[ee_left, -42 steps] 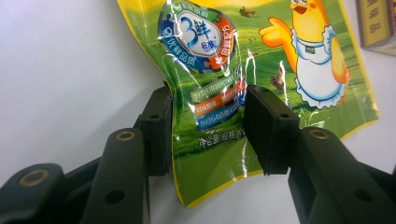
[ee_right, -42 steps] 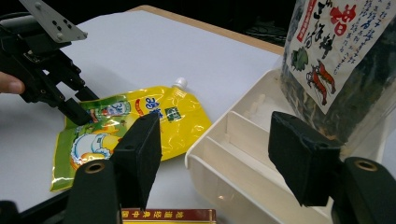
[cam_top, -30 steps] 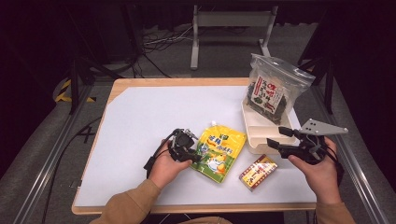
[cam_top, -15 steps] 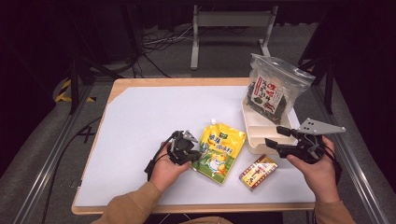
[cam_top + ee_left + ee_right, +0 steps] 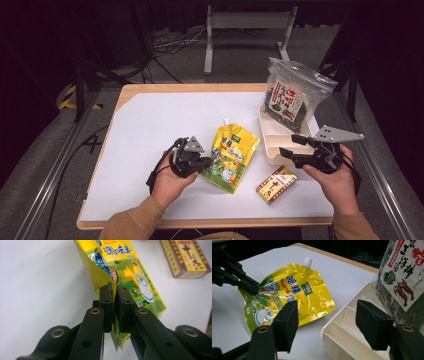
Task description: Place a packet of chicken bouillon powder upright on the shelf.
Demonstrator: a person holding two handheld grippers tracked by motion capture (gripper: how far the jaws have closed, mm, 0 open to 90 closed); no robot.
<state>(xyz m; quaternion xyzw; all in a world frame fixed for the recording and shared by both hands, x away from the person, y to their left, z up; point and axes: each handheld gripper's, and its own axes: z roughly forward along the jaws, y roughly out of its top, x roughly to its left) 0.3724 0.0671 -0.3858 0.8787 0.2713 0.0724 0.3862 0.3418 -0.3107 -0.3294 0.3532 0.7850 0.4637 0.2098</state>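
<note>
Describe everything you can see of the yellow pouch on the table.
The yellow pouch is a glossy, crinkled foil bag printed with a cartoon figure and green scenery, topped by a white screw cap. It lies on the white table beside the cream tray. The left gripper has just closed, pinching its side edge and lifting it slightly.

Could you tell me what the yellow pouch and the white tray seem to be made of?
Yellow pouch: thin glossy plastic film, likely foil-lined; it crinkles, glints and bends where the left gripper pinches its edge.
White tray: apparently rigid moulded plastic, smooth with a slight sheen and thin dividers.
</note>
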